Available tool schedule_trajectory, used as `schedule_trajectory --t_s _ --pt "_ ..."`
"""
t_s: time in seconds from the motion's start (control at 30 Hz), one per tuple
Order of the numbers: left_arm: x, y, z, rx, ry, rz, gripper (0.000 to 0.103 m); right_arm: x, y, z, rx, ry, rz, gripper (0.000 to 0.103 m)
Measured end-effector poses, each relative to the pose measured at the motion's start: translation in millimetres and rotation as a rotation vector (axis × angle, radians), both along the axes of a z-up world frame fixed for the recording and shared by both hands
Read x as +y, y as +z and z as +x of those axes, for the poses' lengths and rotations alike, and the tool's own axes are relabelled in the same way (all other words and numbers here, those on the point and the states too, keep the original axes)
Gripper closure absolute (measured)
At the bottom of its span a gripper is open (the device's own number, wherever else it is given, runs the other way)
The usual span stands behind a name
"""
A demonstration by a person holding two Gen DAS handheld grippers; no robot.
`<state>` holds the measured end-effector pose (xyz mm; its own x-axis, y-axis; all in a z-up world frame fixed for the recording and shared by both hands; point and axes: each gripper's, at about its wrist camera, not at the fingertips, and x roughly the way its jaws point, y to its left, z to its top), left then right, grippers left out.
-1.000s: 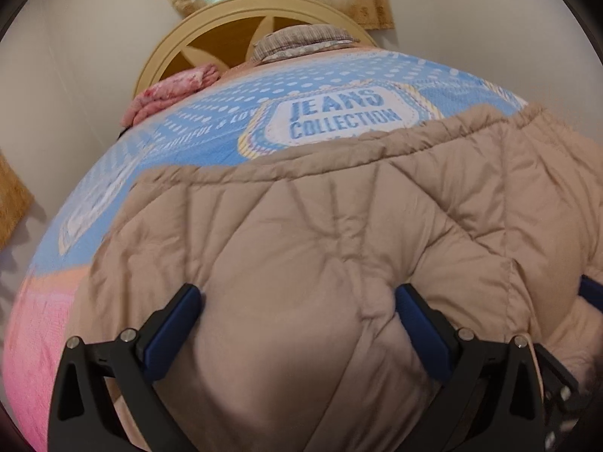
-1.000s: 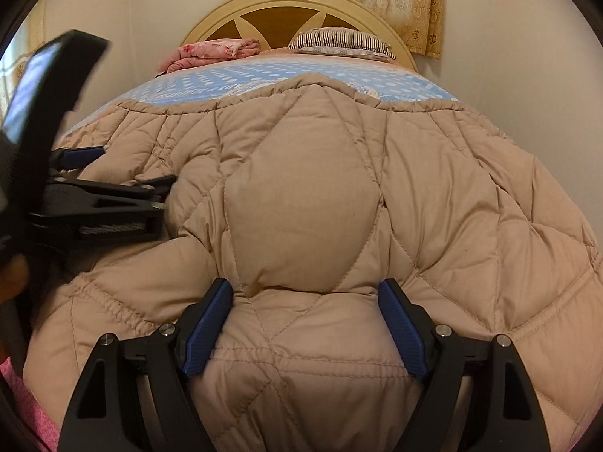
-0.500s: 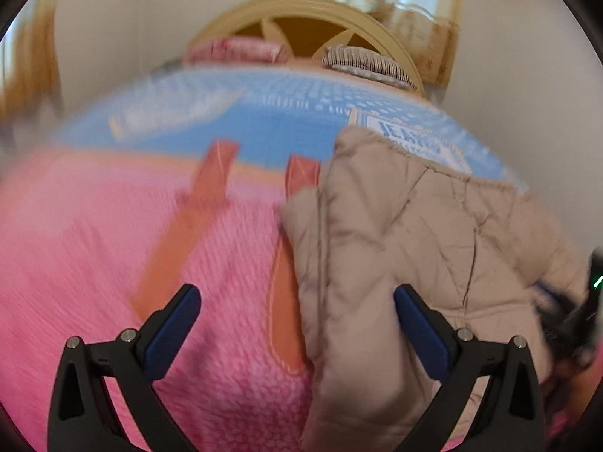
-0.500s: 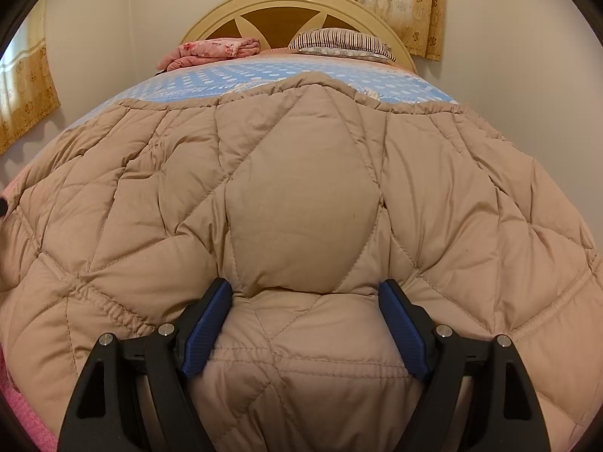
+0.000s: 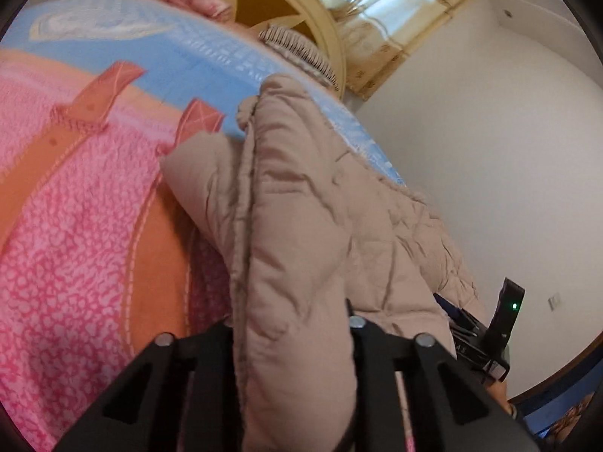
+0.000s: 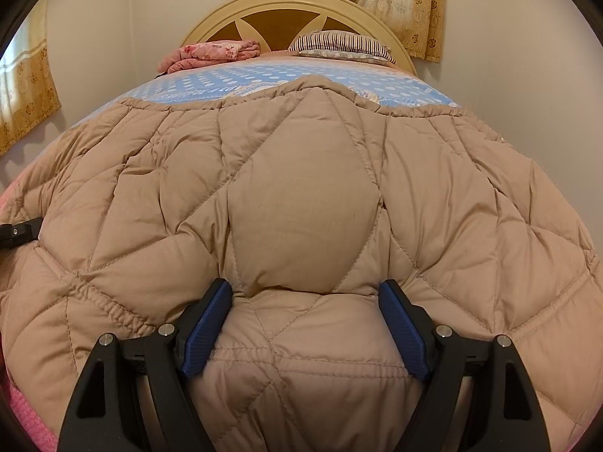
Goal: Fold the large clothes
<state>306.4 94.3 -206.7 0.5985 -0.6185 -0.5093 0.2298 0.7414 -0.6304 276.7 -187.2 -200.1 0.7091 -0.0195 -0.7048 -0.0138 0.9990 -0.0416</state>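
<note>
On bed (image 6: 264,75), clamped coat (image 6: 301,196) edge with left hand-held gripper (image 5: 292,335) for folding; kept right hand-held gripper (image 6: 305,331) unclenched, bracing.

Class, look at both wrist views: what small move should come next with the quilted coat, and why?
Probably lift the left gripper and carry its pinched edge across the tan quilted coat. Its jaws are shut on a bunched edge over the pink blanket, while the right gripper, jaws wide apart, rests against the flat coat without gripping it.
</note>
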Motion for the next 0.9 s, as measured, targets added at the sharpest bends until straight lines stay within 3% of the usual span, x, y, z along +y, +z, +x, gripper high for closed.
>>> schedule_trajectory --t_s 0.13,0.27,0.33,0.37,0.4,0.5,0.73,0.9 --pt "5 9 -12 -0.062 -0.002 -0.043 0.09 1 15 -11 -0.009 0.021 -0.029 0.023" --pt "6 18 -21 -0.108 -0.005 -0.045 0.09 6 47 -38 -0.114 0.001 -0.016 0.023" --pt "6 17 -23 -0.114 -0.002 -0.05 0.091 17 42 -34 -0.082 0.016 -0.062 0.023" --pt "5 18 -23 -0.119 -0.001 -0.061 0.091 28 16 -19 0.041 0.032 -0.12 0.023" --pt "5 19 -23 -0.12 0.004 -0.073 0.092 32 3 -14 0.051 0.04 -0.134 0.022" --pt "7 30 -33 -0.153 0.016 -0.087 0.093 37 5 -12 0.036 0.018 -0.128 0.022" --pt "-6 111 -70 -0.351 -0.026 -0.032 0.093 75 5 -34 0.012 0.099 -0.095 0.026" --pt "-25 160 -80 -0.429 -0.053 0.044 0.093 129 9 -43 0.0 0.262 0.037 0.028"
